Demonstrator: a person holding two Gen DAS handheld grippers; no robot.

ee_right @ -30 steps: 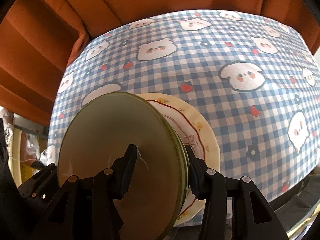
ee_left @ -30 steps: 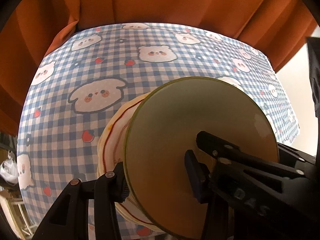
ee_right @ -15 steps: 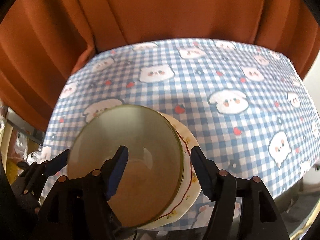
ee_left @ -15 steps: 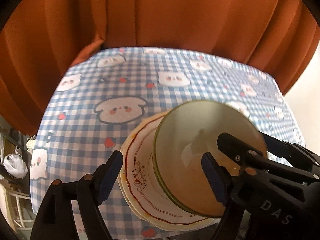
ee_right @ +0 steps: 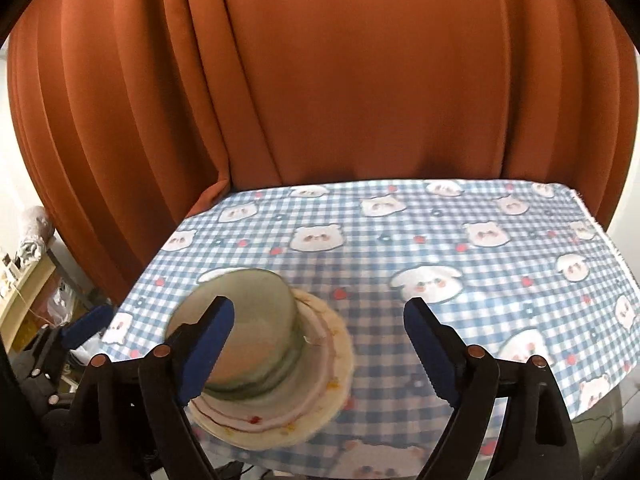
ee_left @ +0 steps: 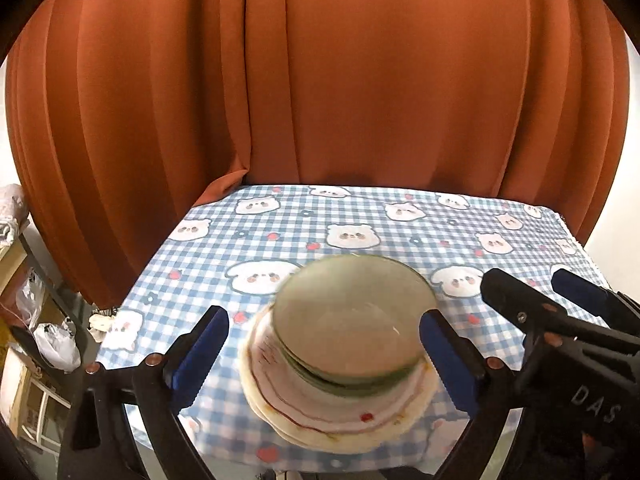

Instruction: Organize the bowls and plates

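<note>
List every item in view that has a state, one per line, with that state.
Green bowls: nested, upright, sitting on the plates, released.
Cream plates: stacked flat near the table's front edge.
Left gripper: open, jaws just opened, bowls between them but untouched.
Right gripper: open, jaws just opened, holding nothing.
Tablecloth: spread flat.
Curtain: drawn shut.

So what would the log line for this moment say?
stage: release | green bowls: stacked on plates | left gripper: opening, empty | right gripper: opening, empty

Both wrist views near, angled down; share blurred dish stack (ee_left: 344,344).
</note>
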